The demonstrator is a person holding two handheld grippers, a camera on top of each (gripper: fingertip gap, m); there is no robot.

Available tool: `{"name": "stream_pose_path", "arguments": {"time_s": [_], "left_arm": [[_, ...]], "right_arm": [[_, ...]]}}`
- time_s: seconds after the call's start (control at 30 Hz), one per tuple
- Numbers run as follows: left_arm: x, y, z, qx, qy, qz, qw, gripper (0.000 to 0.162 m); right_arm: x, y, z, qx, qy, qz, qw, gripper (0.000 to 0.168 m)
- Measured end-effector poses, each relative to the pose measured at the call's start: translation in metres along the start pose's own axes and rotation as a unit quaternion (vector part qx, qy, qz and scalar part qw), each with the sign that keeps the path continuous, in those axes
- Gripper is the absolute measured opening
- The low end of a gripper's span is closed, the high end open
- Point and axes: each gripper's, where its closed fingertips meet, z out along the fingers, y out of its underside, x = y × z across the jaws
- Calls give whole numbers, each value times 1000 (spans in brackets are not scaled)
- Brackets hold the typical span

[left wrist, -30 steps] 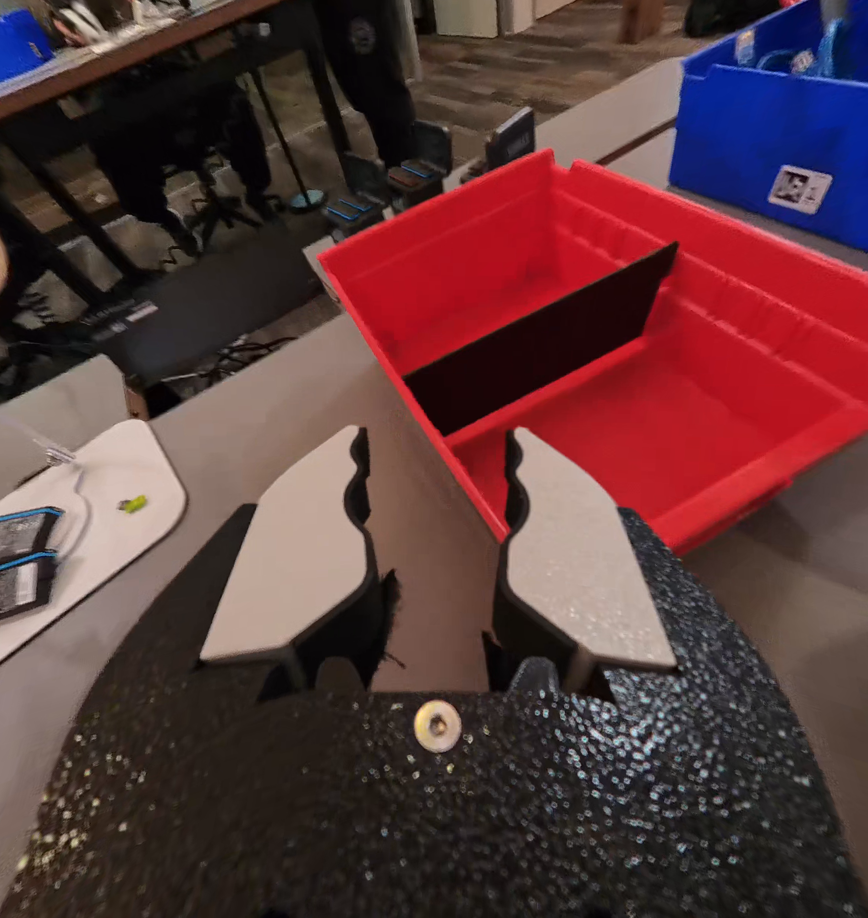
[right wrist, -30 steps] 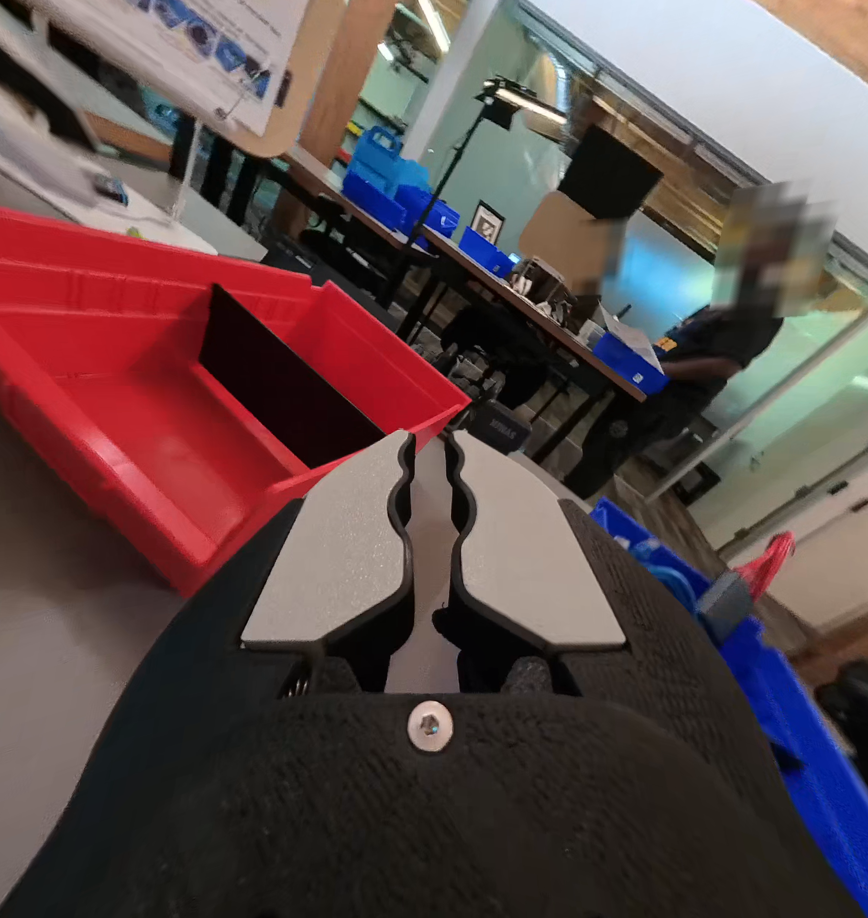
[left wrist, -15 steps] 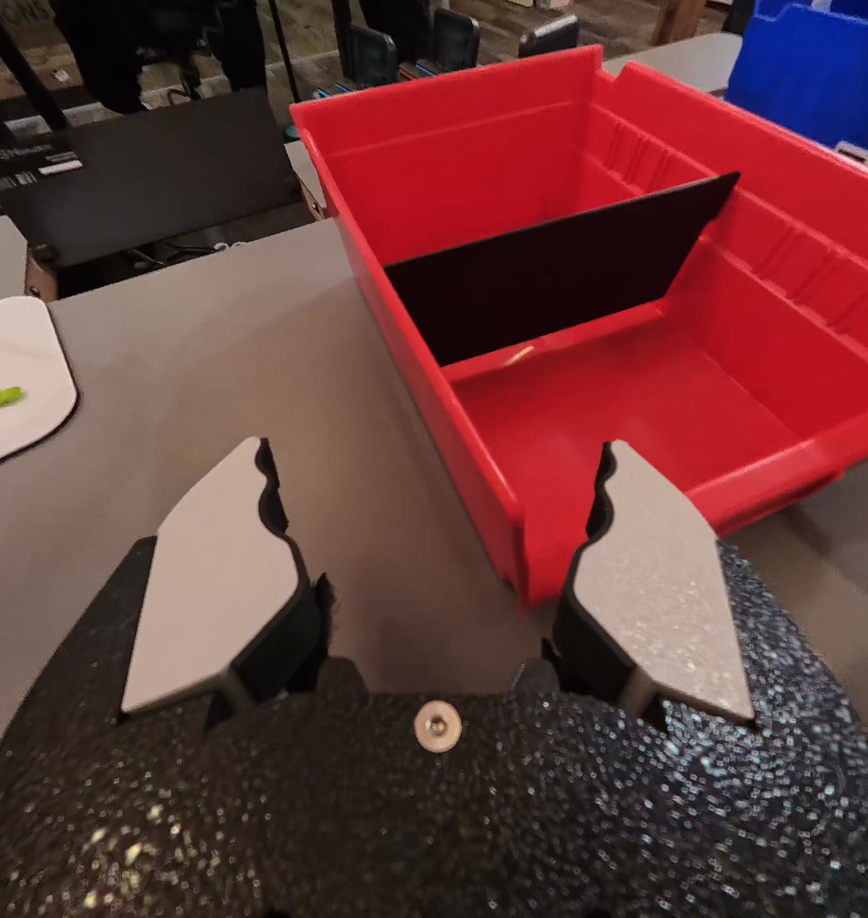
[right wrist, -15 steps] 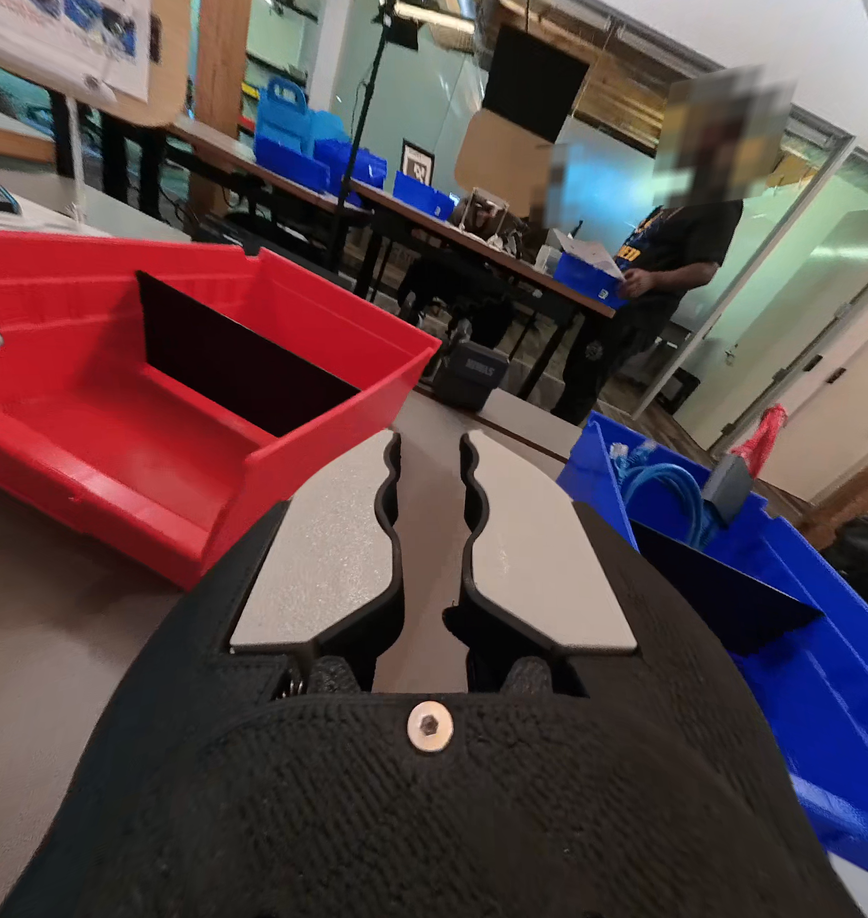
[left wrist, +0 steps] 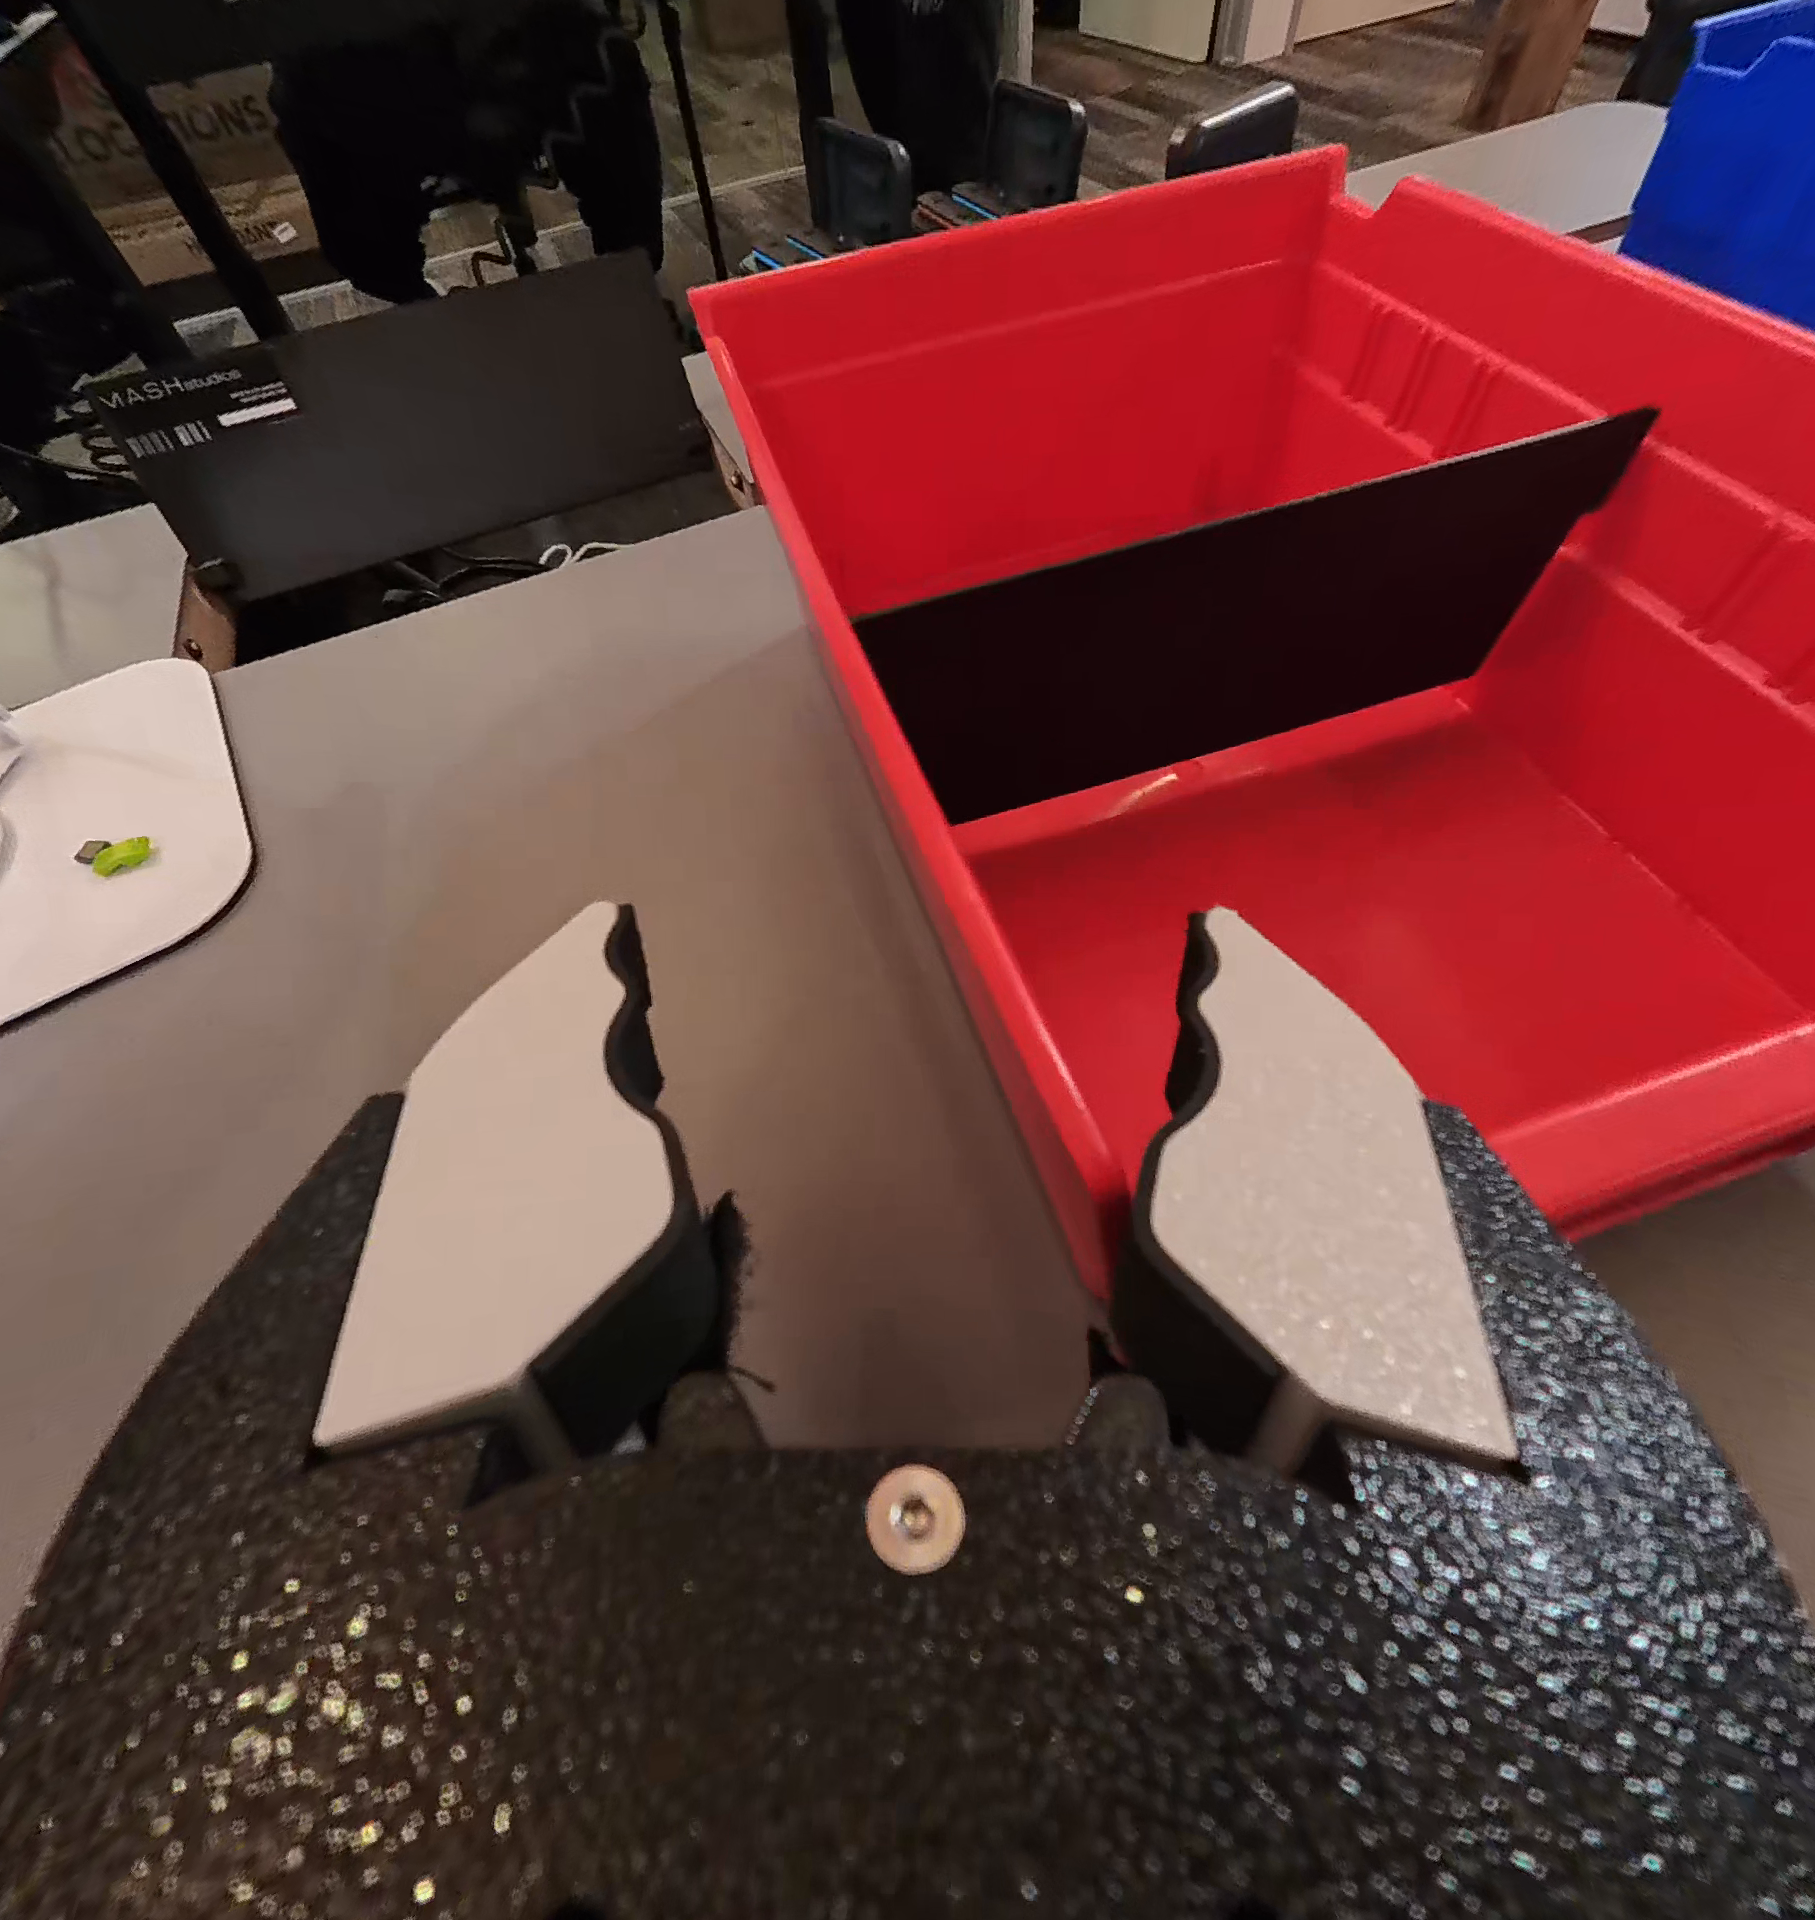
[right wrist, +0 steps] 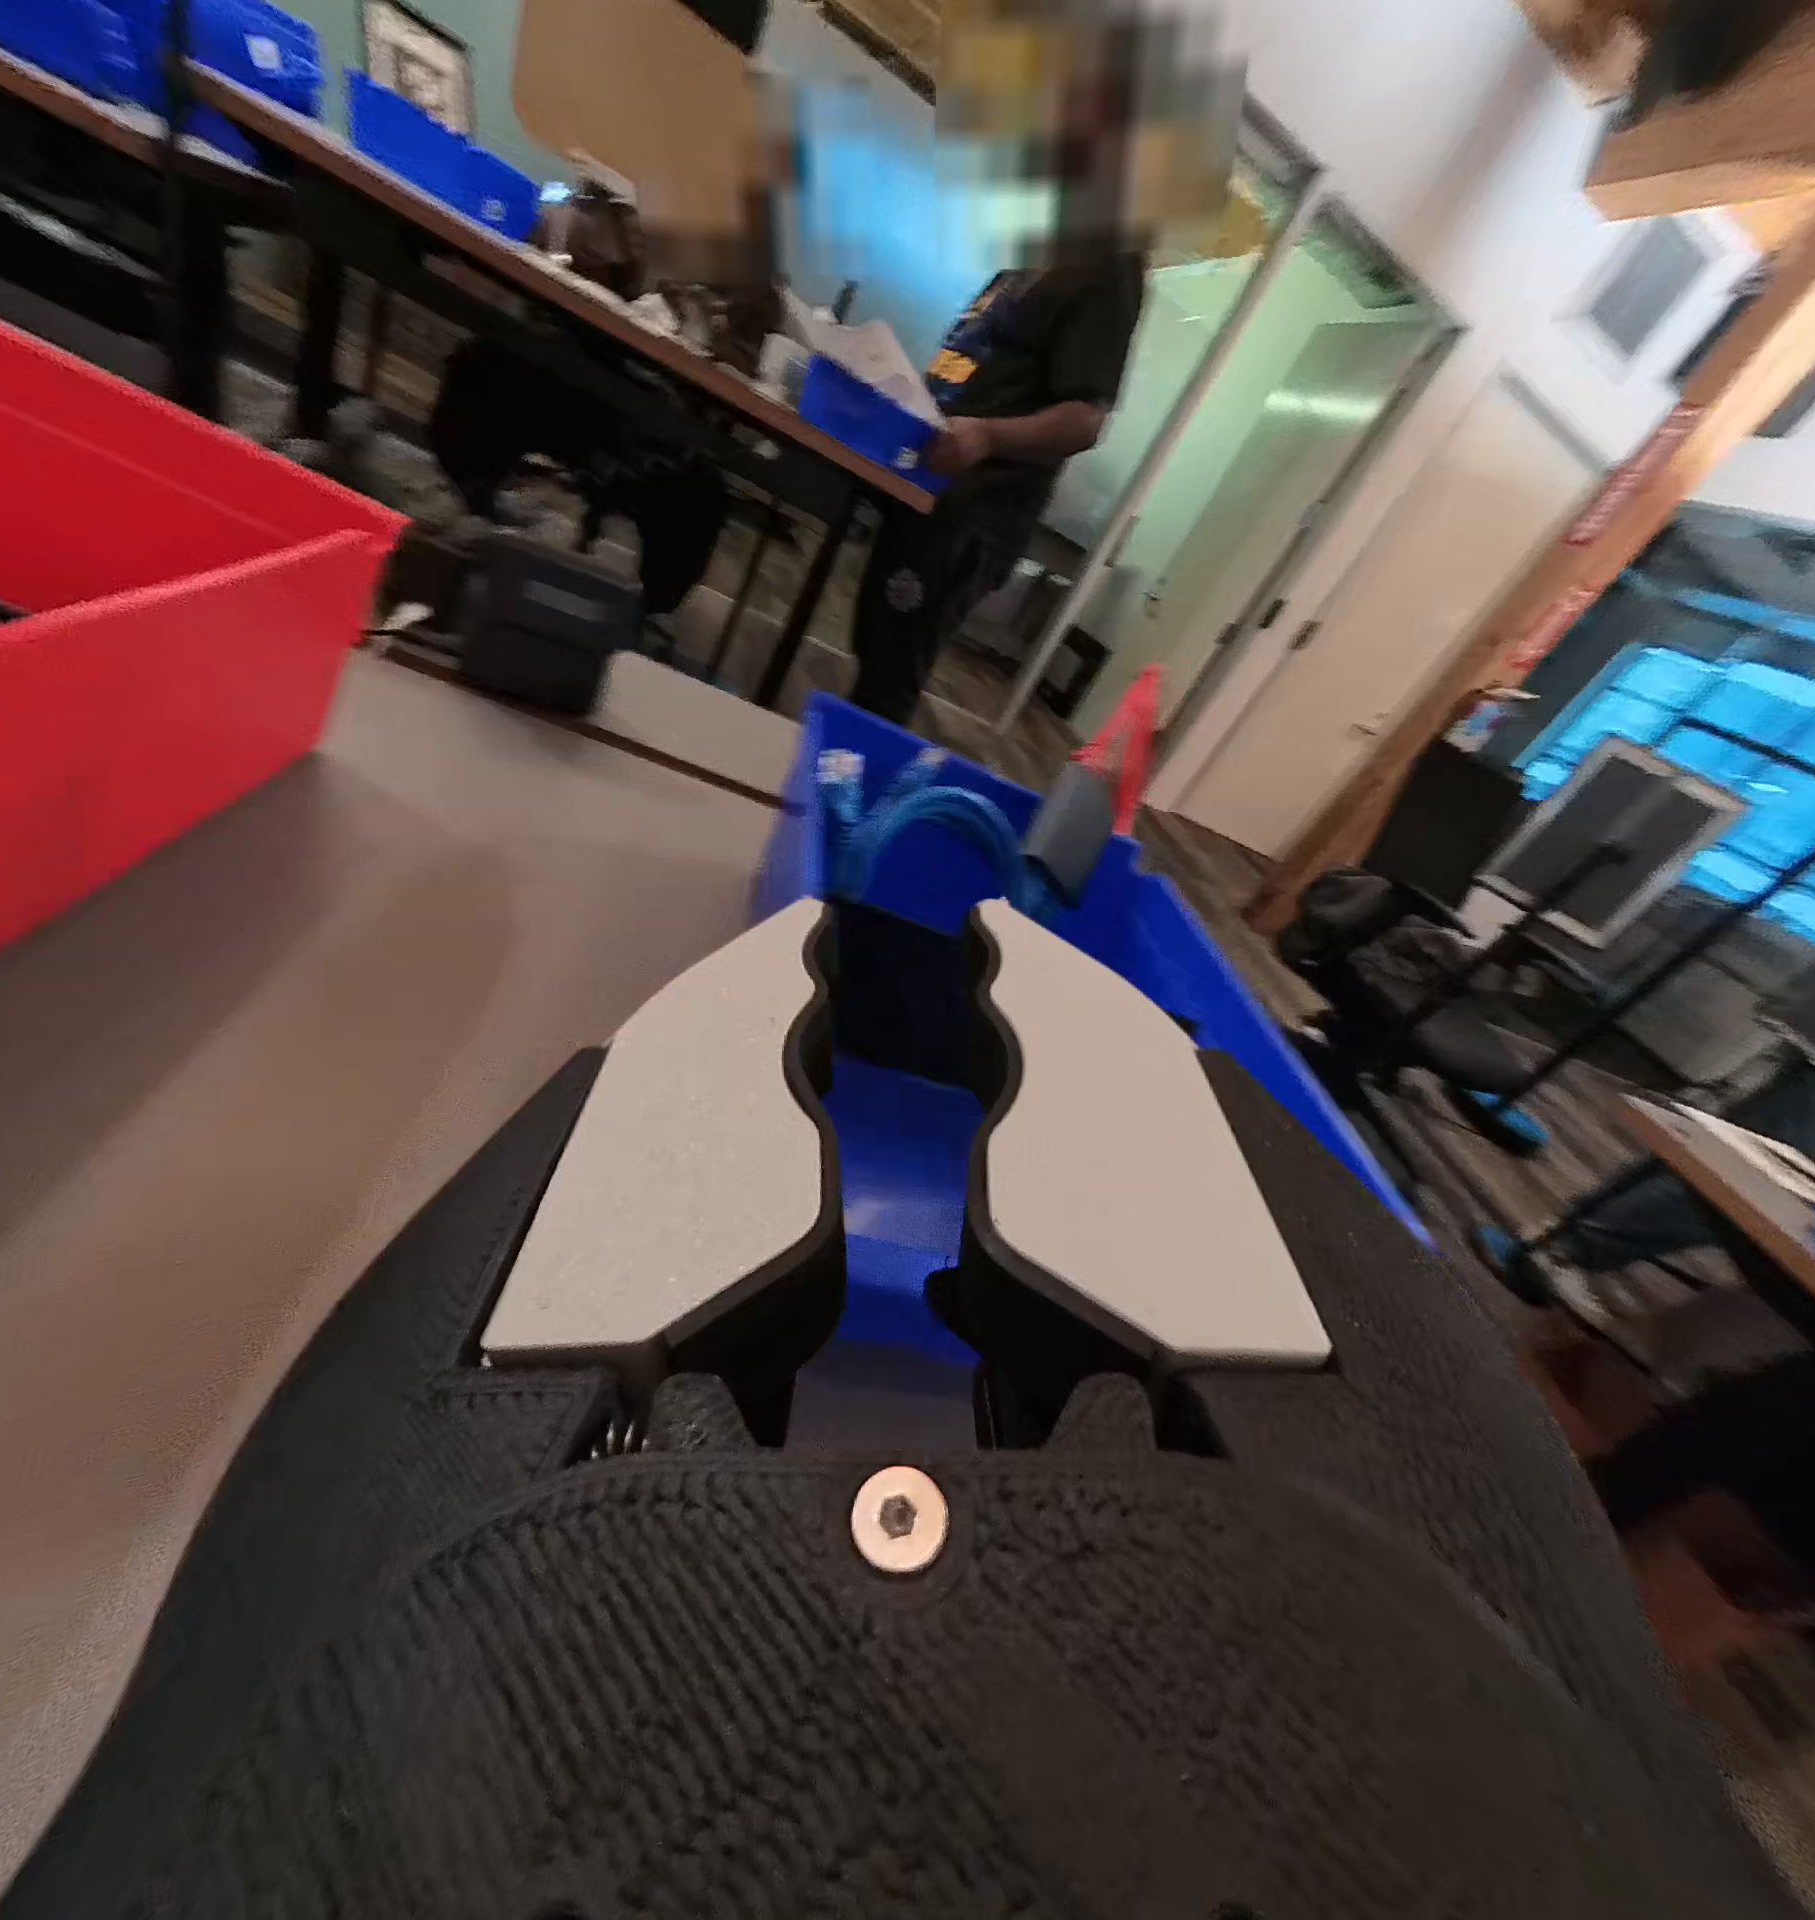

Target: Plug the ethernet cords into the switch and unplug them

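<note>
While nothing's gripped on either side, the left gripper (left wrist: 908,925) is spread wide with the red bin (left wrist: 1028,1101)'s near corner wall sitting between its fingers – black divider (left wrist: 1225,623) crosswise beyond – and the right gripper (right wrist: 903,925), only partly parted, is aimed at the blue bin (right wrist: 1173,935) holding a blue cable (right wrist: 924,821).

The red bin (left wrist: 1329,343) looks like smooth, slightly glossy plastic with a matt black divider (left wrist: 1225,634), standing on a smooth matt grey table (left wrist: 529,810).
</note>
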Motion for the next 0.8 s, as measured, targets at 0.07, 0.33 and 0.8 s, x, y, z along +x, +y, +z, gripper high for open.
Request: {"name": "stream_pose_path", "arguments": {"time_s": [0.07,0.33,0.8], "left_arm": [[1,1,1,-6,7,-5,1000,97],[-21,4,3,-33,-27,22,999,92],[-14,15,23,-103,141,66,982,79]], "right_arm": [[29,1,2,7,53,-9,999,20],[102,38,38,-86,94,16,992,22],[165,143,95,-292,-49,27,955,36]]}}
